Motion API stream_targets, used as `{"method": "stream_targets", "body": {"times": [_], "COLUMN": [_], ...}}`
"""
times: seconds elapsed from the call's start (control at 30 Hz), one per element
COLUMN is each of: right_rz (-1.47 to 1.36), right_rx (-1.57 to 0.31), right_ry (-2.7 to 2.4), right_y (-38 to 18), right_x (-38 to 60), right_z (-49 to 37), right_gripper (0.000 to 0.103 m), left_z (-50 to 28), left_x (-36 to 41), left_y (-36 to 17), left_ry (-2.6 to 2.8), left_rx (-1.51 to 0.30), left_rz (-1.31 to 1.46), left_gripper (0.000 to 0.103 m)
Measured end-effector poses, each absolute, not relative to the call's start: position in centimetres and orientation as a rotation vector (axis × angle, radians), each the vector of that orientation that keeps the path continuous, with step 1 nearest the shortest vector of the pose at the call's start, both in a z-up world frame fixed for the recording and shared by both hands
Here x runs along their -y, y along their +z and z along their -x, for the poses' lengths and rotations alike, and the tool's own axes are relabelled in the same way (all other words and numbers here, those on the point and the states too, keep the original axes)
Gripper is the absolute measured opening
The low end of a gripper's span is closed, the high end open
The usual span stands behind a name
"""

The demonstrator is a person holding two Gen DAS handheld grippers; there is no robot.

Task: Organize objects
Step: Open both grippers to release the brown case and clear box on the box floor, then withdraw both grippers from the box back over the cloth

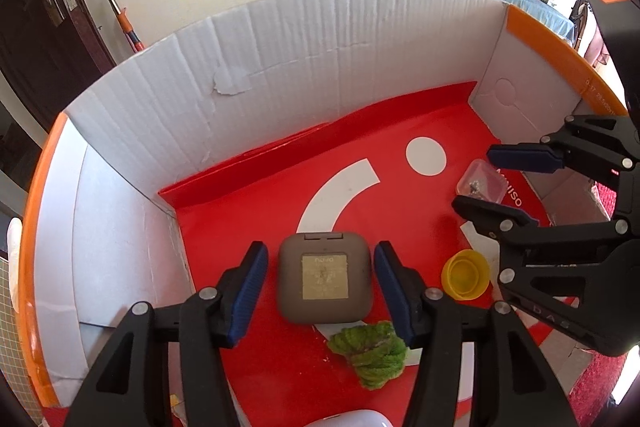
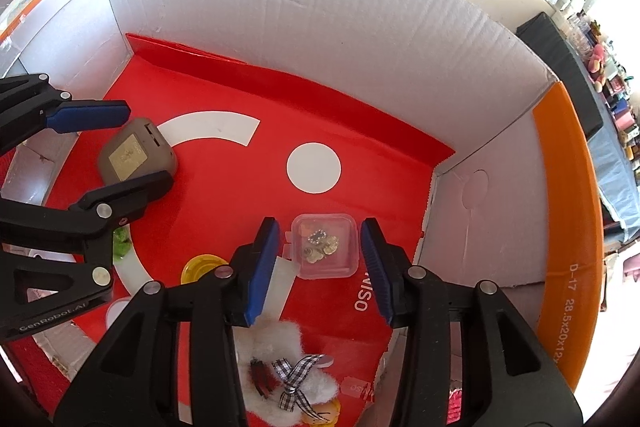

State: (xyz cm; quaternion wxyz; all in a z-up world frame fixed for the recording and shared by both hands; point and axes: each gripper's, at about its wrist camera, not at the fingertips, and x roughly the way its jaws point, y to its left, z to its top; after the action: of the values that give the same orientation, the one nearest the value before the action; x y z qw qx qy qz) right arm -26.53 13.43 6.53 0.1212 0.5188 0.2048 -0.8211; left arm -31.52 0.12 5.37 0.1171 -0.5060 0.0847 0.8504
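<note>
Landmark: the white corrugated cardboard box with a red printed floor [image 1: 280, 39], inside which everything is placed.
Left gripper [image 1: 318, 289]: its blue-padded jaws are held apart on either side of the grey rounded-square case with a gold label [image 1: 325, 277]; a gap is seen at each side, so nothing is clamped. The straddling pose is judged to fit a case just set down or about to be taken.
Grey case: laid flat, label up, on the box floor near the left wall.
Right gripper [image 2: 318, 269]: jaws likewise held apart around the small clear plastic container of metal trinkets [image 2: 325, 245], with no pad pressed on it.
Clear container: set on the floor close to the right wall, well apart from the grey case, which is judged a deliberate spreading-out.
Yellow plastic cap [image 1: 465, 273]: left between the two, nearer the front.
Green woolly bundle [image 1: 370, 353]: left in front of the grey case.
White fluffy toy with a checked bow [image 2: 286, 371]: seen at the front edge, under the right gripper.
</note>
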Motion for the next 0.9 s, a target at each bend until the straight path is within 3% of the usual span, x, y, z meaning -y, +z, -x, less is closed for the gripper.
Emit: {"method": "stream_targets", "body": {"times": [0.37, 0.53, 0.63, 0.8, 0.9], "right_rz": [-1.407, -1.328, -1.27, -1.169, -1.096], "right_rx": [-0.575, -0.566, -0.55, -0.532, -0.499], "right_ry": [-2.468, -2.509, -2.534, -2.588, -2.616], "right_y": [9.8, 12.1, 13.2, 14.8, 15.9], "right_x": [-13.9, -13.0, -13.1, -13.7, -14.3], "right_z": [24.5, 24.3, 23.1, 19.8, 17.5], "right_gripper": [0.046, 0.053, 0.054, 0.058, 0.06], "left_z": [29.4, 26.5, 24.8, 22.0, 20.1], "left_x": [-0.3, -0.5, -0.7, 0.2, 0.3], "left_y": [7.8, 9.3, 10.5, 12.8, 13.9], "left_ry": [2.549, 2.608, 2.681, 2.763, 2.797], "left_rx": [-0.202, -0.186, -0.179, -0.125, -0.102], "left_rz": [1.39, 1.317, 1.241, 1.13, 1.062], "left_gripper": [0.06, 0.06, 0.069, 0.07, 0.075]}}
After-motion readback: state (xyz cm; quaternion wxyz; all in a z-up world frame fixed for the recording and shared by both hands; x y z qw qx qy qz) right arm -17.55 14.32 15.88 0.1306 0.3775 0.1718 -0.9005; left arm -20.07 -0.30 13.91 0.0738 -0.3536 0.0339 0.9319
